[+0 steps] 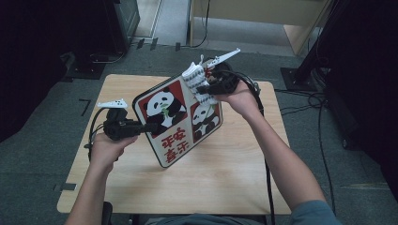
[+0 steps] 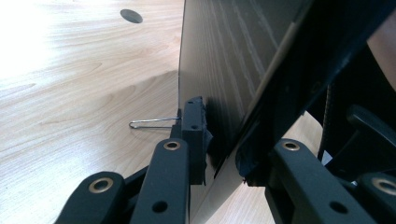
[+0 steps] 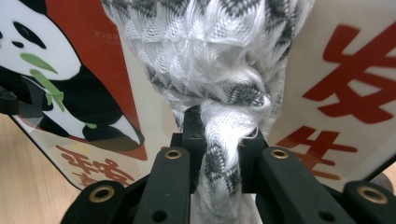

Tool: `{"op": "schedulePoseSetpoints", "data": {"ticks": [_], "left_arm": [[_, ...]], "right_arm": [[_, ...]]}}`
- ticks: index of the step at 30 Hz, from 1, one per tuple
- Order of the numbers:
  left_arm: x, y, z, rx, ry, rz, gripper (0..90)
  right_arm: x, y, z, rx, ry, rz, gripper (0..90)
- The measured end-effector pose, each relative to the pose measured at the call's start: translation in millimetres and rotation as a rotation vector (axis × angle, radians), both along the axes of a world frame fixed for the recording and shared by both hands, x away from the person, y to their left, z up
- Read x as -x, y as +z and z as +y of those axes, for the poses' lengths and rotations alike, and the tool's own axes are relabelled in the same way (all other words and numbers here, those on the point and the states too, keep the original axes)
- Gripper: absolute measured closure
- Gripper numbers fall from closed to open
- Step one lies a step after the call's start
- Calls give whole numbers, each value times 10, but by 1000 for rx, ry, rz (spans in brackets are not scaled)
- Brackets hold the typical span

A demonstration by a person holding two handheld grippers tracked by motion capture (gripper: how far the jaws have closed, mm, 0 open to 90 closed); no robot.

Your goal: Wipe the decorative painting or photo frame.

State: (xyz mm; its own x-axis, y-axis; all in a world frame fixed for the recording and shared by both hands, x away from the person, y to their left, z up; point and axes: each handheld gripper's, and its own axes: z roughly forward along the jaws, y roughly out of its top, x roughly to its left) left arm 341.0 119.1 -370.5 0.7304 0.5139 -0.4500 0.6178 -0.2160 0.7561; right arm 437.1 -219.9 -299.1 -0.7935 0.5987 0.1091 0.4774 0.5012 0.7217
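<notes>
Table (image 1: 225,187): light wood-grain top, rounded corners, small dark round hole in the surface (image 2: 131,16).
Floor (image 1: 37,164): grey carpet, dark tape marks left of the table.
Cables (image 1: 309,101): black, trailing across the floor at right.
Furniture: pale wooden unit (image 1: 263,11) at the far side.
Surround: dark shapes at left and right edges, indistinct.

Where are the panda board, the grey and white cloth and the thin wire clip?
panda board (image 1: 164,110): high view, on the big panda's body.
grey and white cloth (image 3: 224,93): right gripper view, on its bunched knot.
wire clip (image 2: 149,123): left gripper view, on its loop.
</notes>
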Motion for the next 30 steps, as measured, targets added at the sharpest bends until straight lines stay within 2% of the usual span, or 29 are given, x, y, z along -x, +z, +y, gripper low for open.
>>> {"op": "schedulePoseSetpoints", "data": {"ticks": [6,30], "left_arm": [[0,0,3,0,-1,-1,760],[7,1,2,-4,-4,-2,758]], "right_arm": [[31,-68,-31,12,2,-4,796],[67,-369,-127,-28,-14,30,796]]}}
